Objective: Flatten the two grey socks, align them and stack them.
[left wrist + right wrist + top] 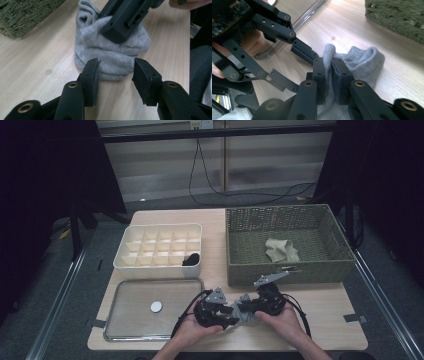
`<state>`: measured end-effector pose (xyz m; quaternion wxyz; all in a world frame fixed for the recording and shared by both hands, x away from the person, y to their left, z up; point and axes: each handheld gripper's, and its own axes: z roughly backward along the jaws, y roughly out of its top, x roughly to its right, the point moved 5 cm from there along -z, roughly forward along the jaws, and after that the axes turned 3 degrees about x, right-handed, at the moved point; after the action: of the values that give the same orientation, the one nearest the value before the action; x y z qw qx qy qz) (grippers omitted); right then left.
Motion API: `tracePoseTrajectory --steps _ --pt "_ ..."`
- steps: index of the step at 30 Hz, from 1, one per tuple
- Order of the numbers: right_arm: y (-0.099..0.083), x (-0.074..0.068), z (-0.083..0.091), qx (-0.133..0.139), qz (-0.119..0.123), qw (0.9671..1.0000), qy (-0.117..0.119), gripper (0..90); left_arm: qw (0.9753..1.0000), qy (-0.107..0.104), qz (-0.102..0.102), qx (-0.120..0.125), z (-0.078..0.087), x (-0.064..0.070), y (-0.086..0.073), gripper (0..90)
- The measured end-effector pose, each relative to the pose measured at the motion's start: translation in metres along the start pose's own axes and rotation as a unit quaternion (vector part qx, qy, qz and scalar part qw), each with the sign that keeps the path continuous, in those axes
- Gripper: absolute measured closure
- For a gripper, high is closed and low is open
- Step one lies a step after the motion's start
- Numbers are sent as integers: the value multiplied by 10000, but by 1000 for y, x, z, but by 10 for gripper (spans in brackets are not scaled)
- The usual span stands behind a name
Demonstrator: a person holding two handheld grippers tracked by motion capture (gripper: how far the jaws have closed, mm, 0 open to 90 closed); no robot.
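A bunched grey sock (110, 57) (362, 62) (246, 312) lies on the wooden table near its front edge, between both grippers. My right gripper (329, 75) (245, 306) is shut on a fold of the sock. My left gripper (115, 75) (231, 316) stands open, its jaws on either side of the sock's near end without pinching it. The right gripper's black jaw presses on the sock's top in the left gripper view.
A green woven basket (240, 265) at the back right holds a beige cloth (281, 250). A white divided organiser (125, 262) has a dark item (191, 259) in one cell. A metal tray (112, 320) with a white disc (156, 307) lies front left.
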<state>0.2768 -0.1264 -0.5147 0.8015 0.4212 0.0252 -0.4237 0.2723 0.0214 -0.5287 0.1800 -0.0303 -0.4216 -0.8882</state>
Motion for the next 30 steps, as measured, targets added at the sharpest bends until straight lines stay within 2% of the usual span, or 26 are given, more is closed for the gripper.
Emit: tracePoseTrajectory --steps 3,5,8,10,13,15,16,22,23,24,25,27,30 --pt "-2 1 -4 -27 28 10000 -5 828 10000 -2 50 21 -1 1 -1 524" --pt "-3 1 -7 -49 128 9999 -68 828 10000 -15 48 -79 1 1 -2 480" --pt "-5 -1 -11 -115 240 9996 -107 838 9999 -48 81 -52 4 2 -3 450" --pt "-5 -1 -12 -127 232 9996 -123 840 9999 -52 86 -78 7 2 -4 440" --pt "-5 -1 -12 -98 207 9997 -101 832 9998 -60 164 20 9 -1 -4 432" --pt "-5 0 -11 -36 103 9999 -27 801 9998 -36 176 -40 12 -2 -5 433" --pt "-5 0 -9 -3 31 10000 37 775 9998 -45 193 8 12 -2 -5 432" --pt "-1 -6 1 164 -47 9998 93 602 9996 -15 280 80 14 -4 -5 408" --pt "-1 -7 4 191 -46 9998 90 594 9996 -3 279 101 16 -5 -5 407" --pt "0 -9 7 231 11 9997 95 601 9994 -19 297 198 15 -5 -5 408" --pt "1 -10 9 254 41 9996 90 602 9995 -5 279 119 18 -6 -5 408" --pt "2 -12 14 330 35 9994 104 627 9995 34 301 123 20 -8 -5 408" --pt "0 -13 18 340 27 9993 181 742 9991 106 362 183 25 -12 -5 408"
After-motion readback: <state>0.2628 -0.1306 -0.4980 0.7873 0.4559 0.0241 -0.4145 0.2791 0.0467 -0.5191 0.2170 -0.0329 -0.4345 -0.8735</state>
